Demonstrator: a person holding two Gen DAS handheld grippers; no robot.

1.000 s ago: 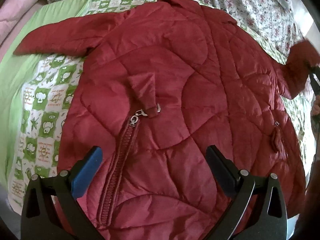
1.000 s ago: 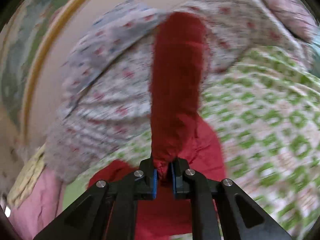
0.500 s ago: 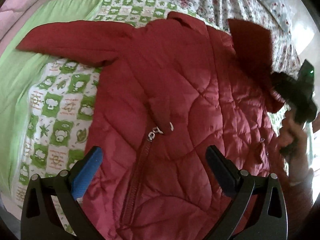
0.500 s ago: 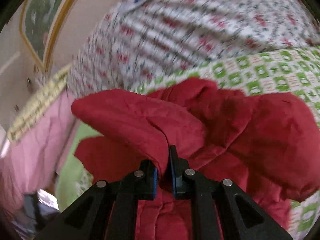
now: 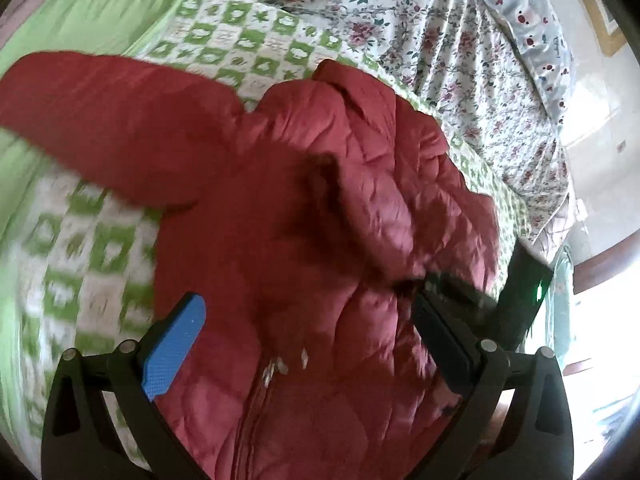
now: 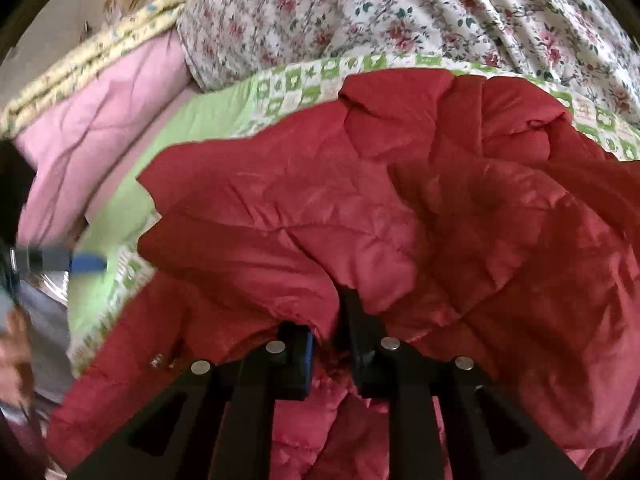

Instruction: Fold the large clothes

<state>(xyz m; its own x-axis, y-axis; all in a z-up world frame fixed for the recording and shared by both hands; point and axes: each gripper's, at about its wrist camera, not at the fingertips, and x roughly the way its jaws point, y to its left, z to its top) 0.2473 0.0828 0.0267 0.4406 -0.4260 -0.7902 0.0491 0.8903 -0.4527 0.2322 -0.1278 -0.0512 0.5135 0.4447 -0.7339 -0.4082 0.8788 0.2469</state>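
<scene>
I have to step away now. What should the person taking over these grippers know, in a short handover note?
Left gripper: open, empty, above the jacket's zipper.
Right gripper: jaws opening, sleeve cuff between them, laid across the chest.
Red quilted jacket: front up on the green checked bedspread.
Done: that sleeve folded in.
Left: the other sleeve, spread out to the side, then the body.

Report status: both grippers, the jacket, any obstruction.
Left gripper open, empty, above red quilted jacket. Right gripper opening, sleeve folded across jacket front, cuff between jaws. Nothing in the way.
</scene>
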